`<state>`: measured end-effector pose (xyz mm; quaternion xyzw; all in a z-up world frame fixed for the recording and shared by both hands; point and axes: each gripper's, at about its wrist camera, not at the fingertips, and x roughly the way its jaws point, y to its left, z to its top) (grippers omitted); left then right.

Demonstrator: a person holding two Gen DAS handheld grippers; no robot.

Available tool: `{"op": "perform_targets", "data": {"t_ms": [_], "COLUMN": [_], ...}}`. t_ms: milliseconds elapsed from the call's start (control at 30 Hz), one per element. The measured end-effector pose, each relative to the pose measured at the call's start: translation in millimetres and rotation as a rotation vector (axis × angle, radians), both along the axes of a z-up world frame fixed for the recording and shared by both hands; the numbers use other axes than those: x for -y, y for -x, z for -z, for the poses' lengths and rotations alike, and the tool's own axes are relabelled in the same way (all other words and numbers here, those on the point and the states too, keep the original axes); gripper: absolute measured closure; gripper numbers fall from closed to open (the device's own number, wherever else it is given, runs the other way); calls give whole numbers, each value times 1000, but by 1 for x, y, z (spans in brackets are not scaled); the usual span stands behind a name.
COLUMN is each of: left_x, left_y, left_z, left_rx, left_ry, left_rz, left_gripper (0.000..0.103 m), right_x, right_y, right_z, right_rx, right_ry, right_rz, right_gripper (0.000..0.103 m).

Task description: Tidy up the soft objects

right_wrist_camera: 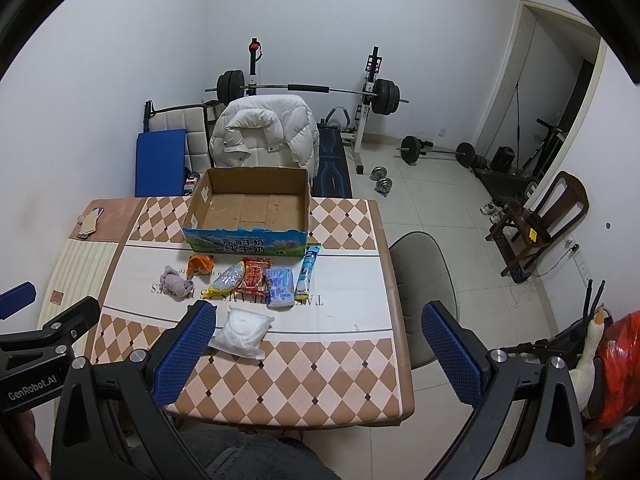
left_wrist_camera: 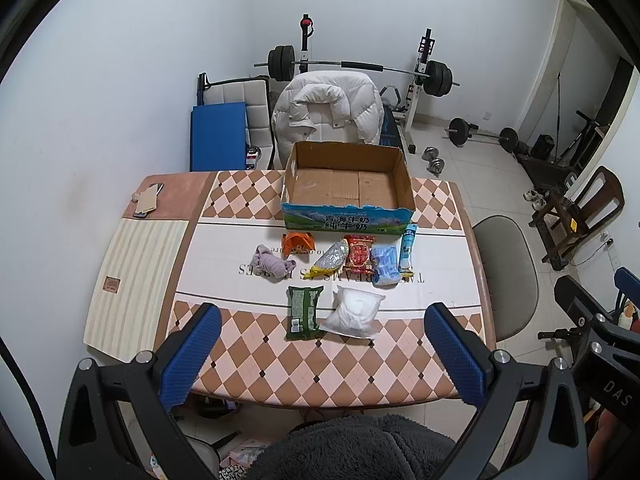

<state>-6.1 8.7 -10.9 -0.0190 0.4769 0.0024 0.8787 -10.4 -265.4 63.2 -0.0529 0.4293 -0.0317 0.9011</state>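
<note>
- The left gripper (left_wrist_camera: 322,344) hangs above the near edge of the table (left_wrist_camera: 280,368), blue ribbed pads spread wide, holding nothing.
- Between its fingers, toward 12 o'clock, lie the green packet (left_wrist_camera: 304,312), flat and glossy, and just beside it at 3 o'clock the white bag (left_wrist_camera: 354,316), puffy clear plastic around white filling.
- The right gripper (right_wrist_camera: 318,344) is likewise spread and empty; the white bag (right_wrist_camera: 244,334) sits just beside its left pad (right_wrist_camera: 188,354), at about 10 o'clock from the gripper's middle.
- Further on at 12 o'clock runs a row: a crumpled lilac cloth (left_wrist_camera: 272,266), an orange wrapper (left_wrist_camera: 297,242), a silver foil pouch (left_wrist_camera: 330,262), a red snack pack (left_wrist_camera: 359,256), a pale blue soft pack (left_wrist_camera: 385,266), and a slim blue-white tube (left_wrist_camera: 407,250).
- Beyond the row stands an open cardboard box (left_wrist_camera: 348,216), brown corrugated inside, printed blue and green outside; the tube's far end touches its front corner.
</note>
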Motion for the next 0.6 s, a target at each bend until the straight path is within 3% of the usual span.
{"op": "perform_targets", "data": {"t_ms": [600], "left_x": [-1], "left_y": [1], "left_z": [0], "left_rx": [0], "left_ry": [2], "left_rz": [-1], "left_gripper": [0], "right_x": [-4], "right_y": [-7], "right_z": [-8], "right_rx": [0], "right_ry": [-13], "right_rz": [-4], "right_gripper": [0]}}
